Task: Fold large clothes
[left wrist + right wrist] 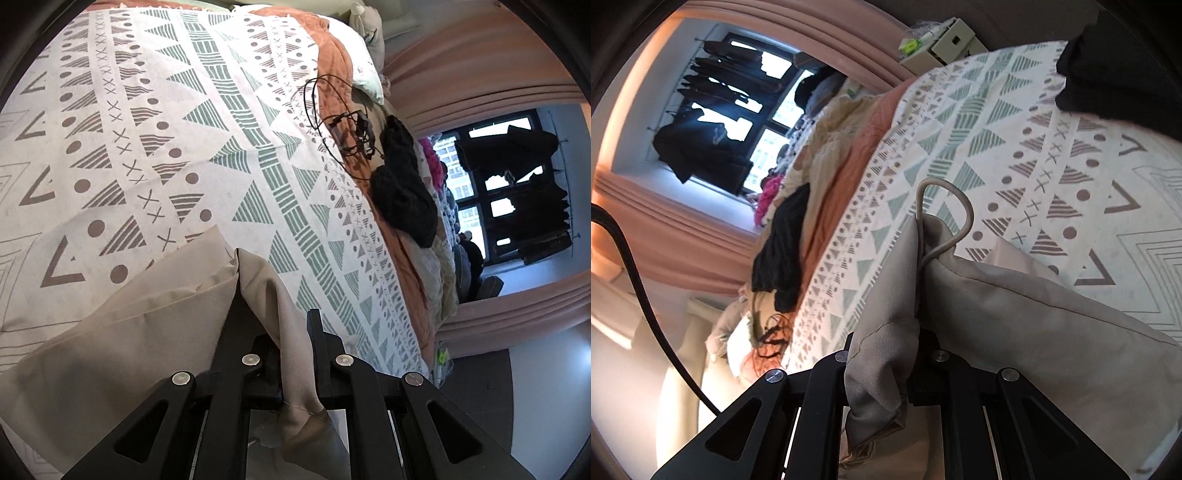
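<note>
Beige cotton garment (110, 325) is pinched in both your claws: left claw (275, 321) and right claw (886, 339) are each clamped on one edge. It hangs between them over the patterned white bed cover (166, 129), so lay it flat ahead

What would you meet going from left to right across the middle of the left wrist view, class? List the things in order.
Patterned bedspread → tangle of black cables → black knitted garment → window with dark clothes hanging before it.
</note>
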Demonstrator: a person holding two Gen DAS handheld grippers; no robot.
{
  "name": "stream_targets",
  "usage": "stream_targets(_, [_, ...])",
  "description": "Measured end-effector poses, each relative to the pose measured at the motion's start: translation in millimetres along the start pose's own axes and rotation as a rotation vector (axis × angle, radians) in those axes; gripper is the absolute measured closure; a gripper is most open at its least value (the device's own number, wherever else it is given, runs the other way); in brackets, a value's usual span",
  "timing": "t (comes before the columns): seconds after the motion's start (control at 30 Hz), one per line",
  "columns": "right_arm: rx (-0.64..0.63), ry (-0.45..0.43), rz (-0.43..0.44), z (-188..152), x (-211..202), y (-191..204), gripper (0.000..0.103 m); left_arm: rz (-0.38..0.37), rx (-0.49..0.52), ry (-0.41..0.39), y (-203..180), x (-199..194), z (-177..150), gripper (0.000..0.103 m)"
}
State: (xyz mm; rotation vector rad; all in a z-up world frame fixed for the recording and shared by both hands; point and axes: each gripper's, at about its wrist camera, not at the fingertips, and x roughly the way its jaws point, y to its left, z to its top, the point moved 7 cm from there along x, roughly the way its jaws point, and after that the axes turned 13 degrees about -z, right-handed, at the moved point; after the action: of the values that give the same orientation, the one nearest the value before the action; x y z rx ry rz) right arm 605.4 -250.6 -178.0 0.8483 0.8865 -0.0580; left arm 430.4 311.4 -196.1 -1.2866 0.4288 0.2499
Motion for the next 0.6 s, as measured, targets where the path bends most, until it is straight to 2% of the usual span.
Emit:
stream_targets(0.07, [0.003, 0.024, -0.026, -1, 20, -9, 0.091, 0.018, 0.024, 0.012, 7, 13, -1, 0.091])
stream_targets(0.13, [0.018, 0.041, -0.031, -1, 32, -14, 0.087, 0.022, 0.031, 0.026, 14, 22, -2, 0.074])
stream_targets(0.2, [0.009, 0.042, -0.048, 0, 43, -16, 0.084, 0.016, 0.043, 0.028, 15, 24, -2, 0.038])
stream_targets(0.27, [-0.024, 0.038, -0.080, -2, 51, -15, 0.074, 0.006, 0.092, 0.000, 10, 19, 2, 0.026])
stream_targets(0.3, [-0.038, 0.043, -0.092, -3, 55, -14, 0.067, 0.007, 0.115, -0.012, 6, 15, 3, 0.025])
stream_targets(0.33, [-0.053, 0.049, -0.095, -5, 58, -12, 0.054, 0.003, 0.134, -0.020, 3, 10, 4, 0.025])
stream_targets(0.4, [-0.081, 0.035, -0.084, -7, 56, -8, 0.036, -0.003, 0.154, -0.025, 1, 1, 6, 0.025])
stream_targets(0.5, [-0.161, -0.017, -0.110, -11, 44, 3, 0.033, 0.033, 0.165, -0.034, 4, -13, 11, 0.025])
stream_targets(0.6, [-0.258, 0.003, -0.144, -21, 46, 10, 0.033, 0.076, 0.203, -0.034, 9, -27, 15, 0.025])
